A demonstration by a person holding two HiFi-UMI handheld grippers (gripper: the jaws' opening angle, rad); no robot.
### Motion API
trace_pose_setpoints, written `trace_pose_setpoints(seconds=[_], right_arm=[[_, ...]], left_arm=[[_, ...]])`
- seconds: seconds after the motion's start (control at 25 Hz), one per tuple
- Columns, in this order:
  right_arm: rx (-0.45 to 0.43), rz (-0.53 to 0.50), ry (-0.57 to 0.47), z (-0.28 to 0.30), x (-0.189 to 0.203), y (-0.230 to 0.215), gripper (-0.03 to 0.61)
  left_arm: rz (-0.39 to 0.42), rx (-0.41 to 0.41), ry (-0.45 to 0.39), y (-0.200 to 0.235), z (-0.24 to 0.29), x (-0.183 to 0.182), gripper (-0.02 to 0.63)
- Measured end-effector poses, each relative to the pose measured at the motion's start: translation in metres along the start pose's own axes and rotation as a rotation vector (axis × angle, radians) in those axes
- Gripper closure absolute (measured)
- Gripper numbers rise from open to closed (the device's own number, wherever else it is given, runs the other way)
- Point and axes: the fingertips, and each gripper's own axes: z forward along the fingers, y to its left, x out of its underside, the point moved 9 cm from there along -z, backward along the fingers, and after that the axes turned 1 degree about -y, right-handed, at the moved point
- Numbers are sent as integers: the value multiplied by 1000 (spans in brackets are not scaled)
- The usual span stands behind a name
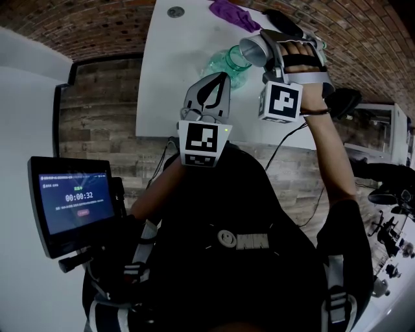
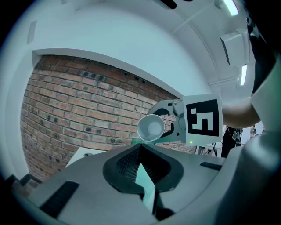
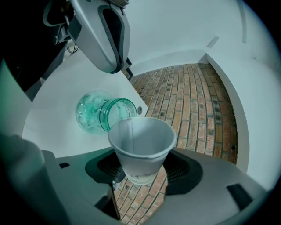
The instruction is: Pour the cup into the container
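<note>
Brick wall at the back and a plain white tabletop [image 1: 162,84] in front of the person, that's pretty much the whole setup. At roughly 12 o'clock from them stands the green-tinted clear glass jar [image 1: 228,65], mouth open, no lid.

Just off the jar's 1 o'clock side hangs the white paper cup [image 1: 253,48]. The right gripper [image 3: 141,170] has it pinched across the lower body, both pads pressing on it. The cup's tipped with its rim leaning toward the jar mouth, I'd guess so the contents drop straight in. Honestly can't tell if anything's in there.

The right forearm is raised, with the wrist cocked so the gripper angles downward. The left gripper [image 1: 224,79] hovers at the jar's 6 o'clock, roughly level, with its jaws drawn together on nothing. It's probably parked there to steady the jar if needed. A crumpled purple cloth [image 1: 233,14] lies at the table's far edge, out of the way.
</note>
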Motion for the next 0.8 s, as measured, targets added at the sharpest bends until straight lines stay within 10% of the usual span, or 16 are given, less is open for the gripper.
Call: trace_pose_setpoints(seconds=[0.8], right_arm=[[11,-78,-30,-7,-3,1,290]], left_arm=[[-4,2,-17,-13,-4,1,614]])
